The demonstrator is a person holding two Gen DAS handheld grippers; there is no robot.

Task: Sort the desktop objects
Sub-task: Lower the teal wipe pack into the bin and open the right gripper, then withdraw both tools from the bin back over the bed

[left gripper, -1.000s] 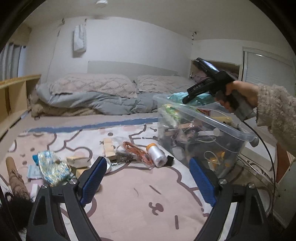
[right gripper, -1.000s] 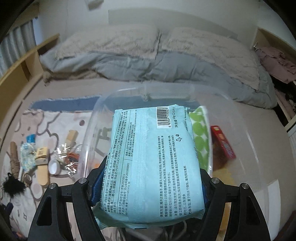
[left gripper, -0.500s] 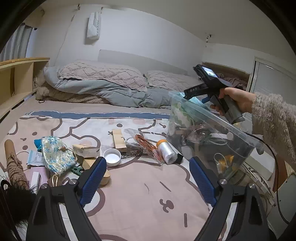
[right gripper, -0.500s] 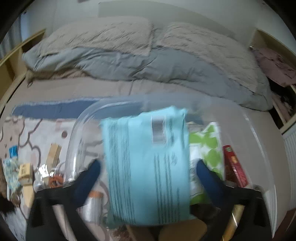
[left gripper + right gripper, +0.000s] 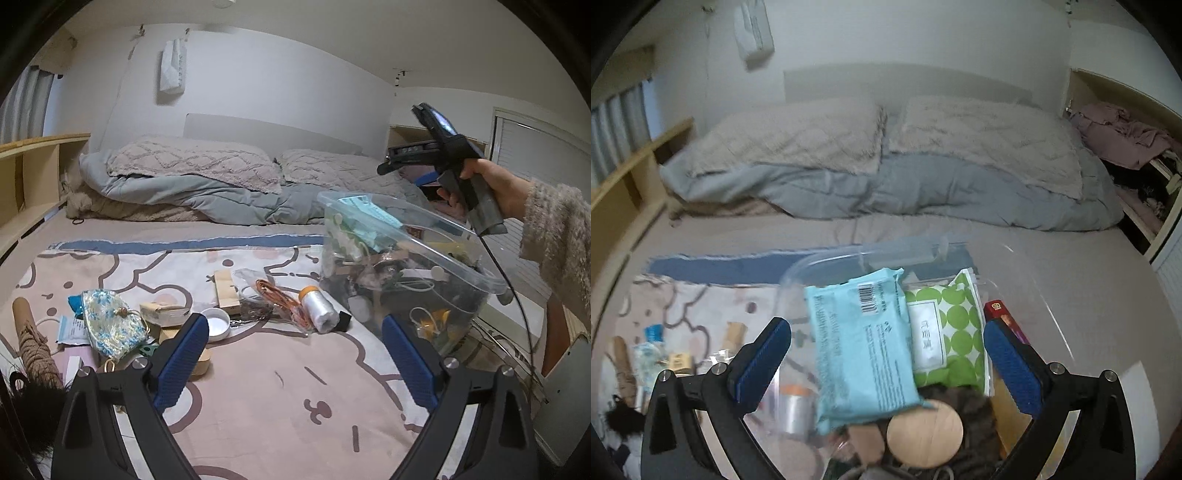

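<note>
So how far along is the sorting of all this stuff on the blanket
Partly done. The clear plastic bin already holds the light blue wipes packet and the green dotted pack. Both grippers are open and hold nothing. Left on the blanket: the clear film roll, orange cord, white round lid and floral pouch.

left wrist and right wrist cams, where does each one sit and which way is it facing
Left wrist: on the left gripper, low over the blanket, facing the bed; shows its open blue fingers, plus the right hand on its gripper handle.
Right wrist: on the right gripper, above the clear bin, looking down at the blue wipes pack; fingers open.
Shared: clear bin, wipes pack, pillows.
</note>
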